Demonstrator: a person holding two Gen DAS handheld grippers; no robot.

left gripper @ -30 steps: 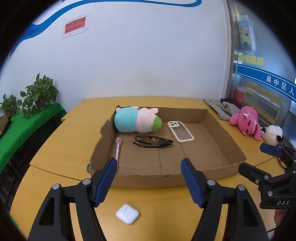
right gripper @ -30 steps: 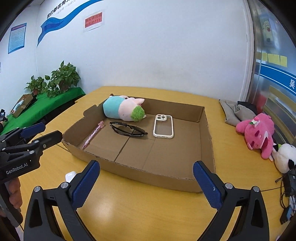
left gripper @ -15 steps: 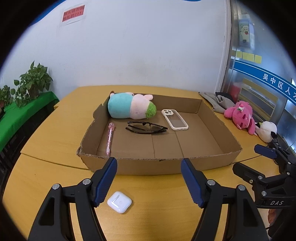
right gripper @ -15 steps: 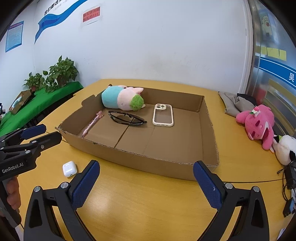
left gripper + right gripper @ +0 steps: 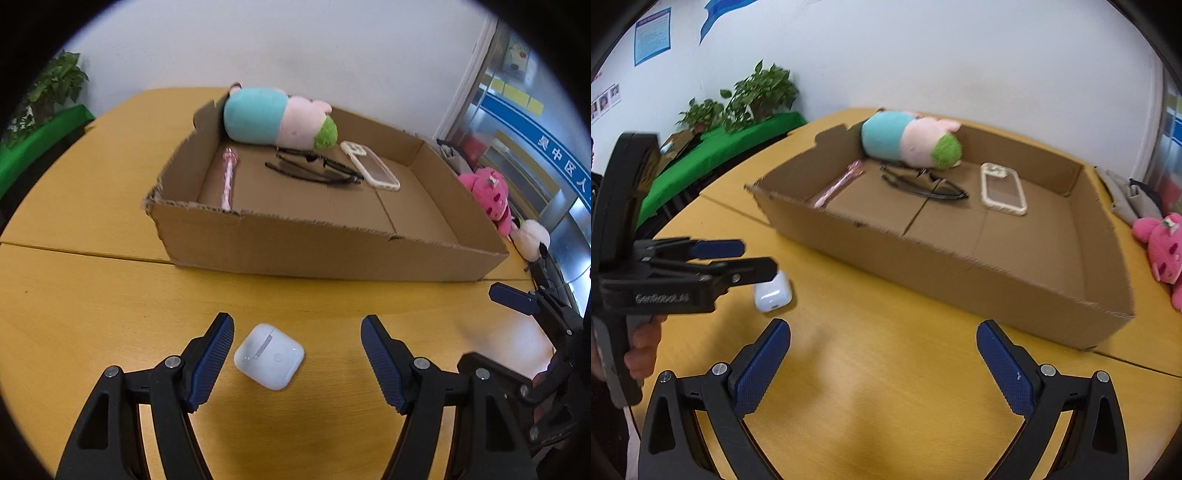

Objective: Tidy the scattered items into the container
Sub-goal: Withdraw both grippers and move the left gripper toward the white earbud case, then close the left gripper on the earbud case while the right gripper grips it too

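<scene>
A white earbud case [image 5: 269, 356] [image 5: 772, 294] lies on the yellow table in front of the cardboard box [image 5: 332, 254] [image 5: 960, 273]. My left gripper [image 5: 297, 334] [image 5: 738, 258] is open and straddles the case, the pads clear of it on both sides. Inside the box lie a teal and pink plush toy [image 5: 275, 118] [image 5: 910, 140], black glasses [image 5: 314, 168] [image 5: 923, 184], a clear phone case [image 5: 369, 170] [image 5: 1003, 188] and a pink pen [image 5: 227, 175] [image 5: 838, 184]. My right gripper [image 5: 882, 343] is open over bare table, with nothing between its fingers.
A pink plush [image 5: 489, 194] [image 5: 1163, 247] and a white plush [image 5: 532, 240] sit on the table right of the box, with grey cloth [image 5: 1126, 199] behind. Potted plants [image 5: 753, 96] stand on a green-covered surface at the left. A person's hand [image 5: 642, 347] holds the left gripper.
Both grippers have dropped toward the table and tilted down. The earbud case, formerly below the left fingers, now lies between them. Jaw openings look unchanged.
</scene>
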